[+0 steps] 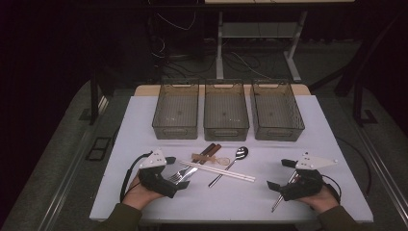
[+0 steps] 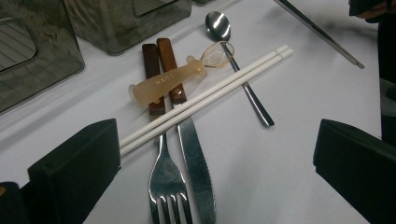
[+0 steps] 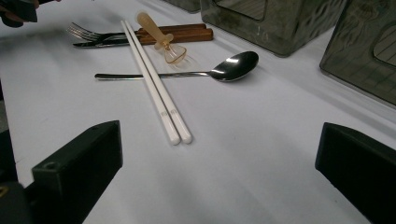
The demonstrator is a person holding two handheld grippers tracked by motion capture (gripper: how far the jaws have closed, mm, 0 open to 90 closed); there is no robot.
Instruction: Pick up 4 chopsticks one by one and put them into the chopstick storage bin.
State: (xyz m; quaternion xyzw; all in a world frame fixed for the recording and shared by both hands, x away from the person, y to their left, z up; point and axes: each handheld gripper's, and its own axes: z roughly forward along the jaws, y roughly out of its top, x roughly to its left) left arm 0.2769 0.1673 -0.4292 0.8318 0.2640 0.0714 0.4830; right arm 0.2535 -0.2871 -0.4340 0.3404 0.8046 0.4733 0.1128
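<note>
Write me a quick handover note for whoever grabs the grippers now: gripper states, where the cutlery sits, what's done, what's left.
Left gripper: open, empty, fingers at the fork and knife.
Right gripper: open, empty, beside the metal chopsticks.
White chopsticks lie across the fork, knife and spoon; the amber baby spoon rests on the wooden handles.
Three bins at the back hold nothing.
Done: nothing moved yet. Left: probably all the cutlery.

Three clear bins [image 1: 226, 110] in row at far edge; apparently empty.
</note>
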